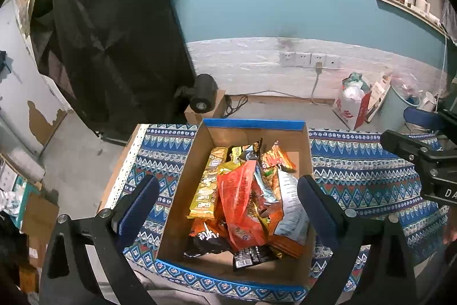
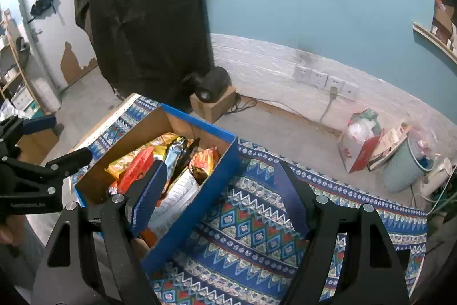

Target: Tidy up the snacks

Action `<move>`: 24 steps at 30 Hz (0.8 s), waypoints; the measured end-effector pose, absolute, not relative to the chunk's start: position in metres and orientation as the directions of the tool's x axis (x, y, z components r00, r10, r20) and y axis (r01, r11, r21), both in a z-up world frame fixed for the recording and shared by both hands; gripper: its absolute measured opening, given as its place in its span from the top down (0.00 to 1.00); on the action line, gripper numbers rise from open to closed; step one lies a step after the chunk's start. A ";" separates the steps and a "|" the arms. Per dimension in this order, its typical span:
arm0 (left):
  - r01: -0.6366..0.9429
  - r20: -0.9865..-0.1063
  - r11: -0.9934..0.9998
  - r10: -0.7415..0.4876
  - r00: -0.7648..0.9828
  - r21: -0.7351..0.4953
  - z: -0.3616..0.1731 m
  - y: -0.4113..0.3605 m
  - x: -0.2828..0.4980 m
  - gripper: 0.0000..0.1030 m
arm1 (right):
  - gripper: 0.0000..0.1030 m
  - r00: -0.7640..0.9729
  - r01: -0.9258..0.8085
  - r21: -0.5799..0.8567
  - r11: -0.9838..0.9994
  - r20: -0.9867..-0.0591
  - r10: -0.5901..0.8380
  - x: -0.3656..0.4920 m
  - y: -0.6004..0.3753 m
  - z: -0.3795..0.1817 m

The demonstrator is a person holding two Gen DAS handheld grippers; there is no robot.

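While its blue-padded fingers stand wide apart with nothing between them, the left gripper [image 1: 228, 199] hangs over the cardboard box [image 1: 177, 190] in the lower middle of the left wrist view. Bases of both fingers run off the bottom edge, and the near wall of the box is partly hidden behind them. Snack packets [image 1: 245, 202] lie heaped inside the box: a red one on top, yellow and orange ones beneath, a silver one at the right and a dark one at the near end; their print is too small to read. In the right wrist view the right gripper [image 2: 222, 199] is also spread and empty, above the patterned cloth [image 2: 257, 222] just right of the box, whose blue outer wall [image 2: 200, 207] shows there. Its left finger covers part of the packets. At the left edge of that view the other gripper is cut off. Beyond the cloth, at the right, stand a pale bucket [image 2: 400, 170] and a red-and-white bag [image 2: 357, 145] on the floor.
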State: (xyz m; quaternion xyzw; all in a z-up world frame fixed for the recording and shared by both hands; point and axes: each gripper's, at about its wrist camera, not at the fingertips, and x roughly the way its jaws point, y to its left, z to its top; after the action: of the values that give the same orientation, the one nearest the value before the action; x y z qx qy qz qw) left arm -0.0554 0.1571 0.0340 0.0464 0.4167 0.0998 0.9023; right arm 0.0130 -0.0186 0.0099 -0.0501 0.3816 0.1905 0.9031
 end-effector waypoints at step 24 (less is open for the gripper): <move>-0.127 -0.749 0.977 0.214 0.627 0.173 0.038 0.151 -0.059 0.05 | 0.26 0.628 -0.391 0.041 0.919 -0.719 0.299 0.010 -0.020 0.010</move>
State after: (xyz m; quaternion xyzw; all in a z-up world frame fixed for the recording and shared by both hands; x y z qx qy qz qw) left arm -0.0594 0.1506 0.0377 0.0520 0.4214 0.0946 0.9004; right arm 0.0097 -0.0205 0.0099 -0.0594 0.3865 0.1917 0.9002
